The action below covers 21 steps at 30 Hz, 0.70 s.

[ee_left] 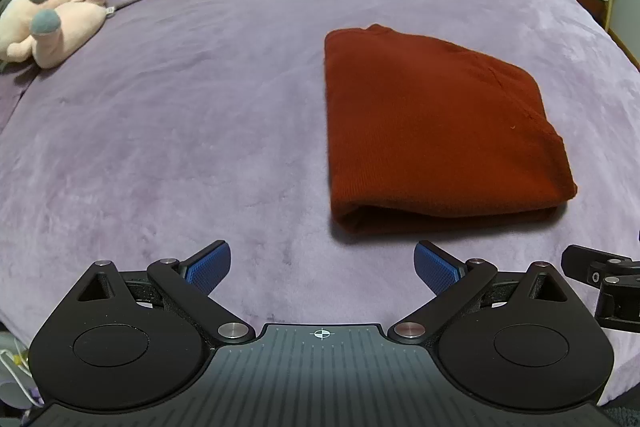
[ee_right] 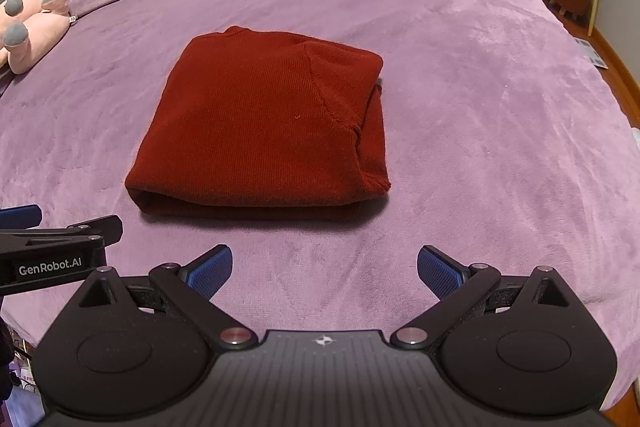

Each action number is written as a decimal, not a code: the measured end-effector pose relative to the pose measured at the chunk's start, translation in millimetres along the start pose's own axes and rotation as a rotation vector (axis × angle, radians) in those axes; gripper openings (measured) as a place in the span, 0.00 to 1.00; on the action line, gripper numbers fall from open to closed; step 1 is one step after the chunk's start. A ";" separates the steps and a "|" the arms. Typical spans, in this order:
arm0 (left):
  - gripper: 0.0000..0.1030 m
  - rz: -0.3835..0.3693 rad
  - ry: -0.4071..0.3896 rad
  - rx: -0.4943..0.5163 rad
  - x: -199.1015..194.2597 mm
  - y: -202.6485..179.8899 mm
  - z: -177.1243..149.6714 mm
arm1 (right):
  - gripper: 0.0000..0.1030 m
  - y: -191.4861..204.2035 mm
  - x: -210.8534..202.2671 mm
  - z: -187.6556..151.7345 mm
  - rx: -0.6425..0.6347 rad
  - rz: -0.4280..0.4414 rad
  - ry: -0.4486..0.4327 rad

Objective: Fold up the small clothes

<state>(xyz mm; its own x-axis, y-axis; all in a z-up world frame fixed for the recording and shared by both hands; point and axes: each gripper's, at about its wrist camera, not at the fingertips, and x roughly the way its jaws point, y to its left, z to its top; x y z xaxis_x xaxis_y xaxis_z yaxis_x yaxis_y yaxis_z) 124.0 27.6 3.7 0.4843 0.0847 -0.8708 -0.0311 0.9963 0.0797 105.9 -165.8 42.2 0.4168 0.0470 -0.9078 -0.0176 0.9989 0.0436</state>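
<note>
a: sweater [ee_right: 260, 131] lay folded on the purple bed [ee_right: 480, 107], ahead of your right gripper [ee_right: 325, 267].
b: and your left gripper [ee_left: 322, 267]?
a: farther left; both jaws were spread, empty.

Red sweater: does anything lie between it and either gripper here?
Nothing visible does. Only bare purple blanket lies between the folded red sweater and the open right gripper, and likewise the open left gripper. The plush toy sits far off to the left, clear of both.
</note>
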 end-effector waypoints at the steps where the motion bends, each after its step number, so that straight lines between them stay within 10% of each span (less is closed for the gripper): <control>1: 0.98 -0.002 0.000 -0.001 -0.2 0.3 0.1 | 0.96 0.7 -0.6 -0.2 0.001 -0.001 -0.001; 21: 0.98 0.004 0.003 0.013 -2.4 -3.6 0.2 | 0.96 1.2 -5.2 0.2 0.001 -0.010 -0.011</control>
<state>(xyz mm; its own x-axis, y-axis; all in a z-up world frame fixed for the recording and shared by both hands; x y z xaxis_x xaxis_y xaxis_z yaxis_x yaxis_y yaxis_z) 123.1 23.8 5.6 0.4820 0.0888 -0.8717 -0.0220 0.9958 0.0893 103.9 -164.9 47.1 0.4267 0.0366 -0.9036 -0.0127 0.9993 0.0344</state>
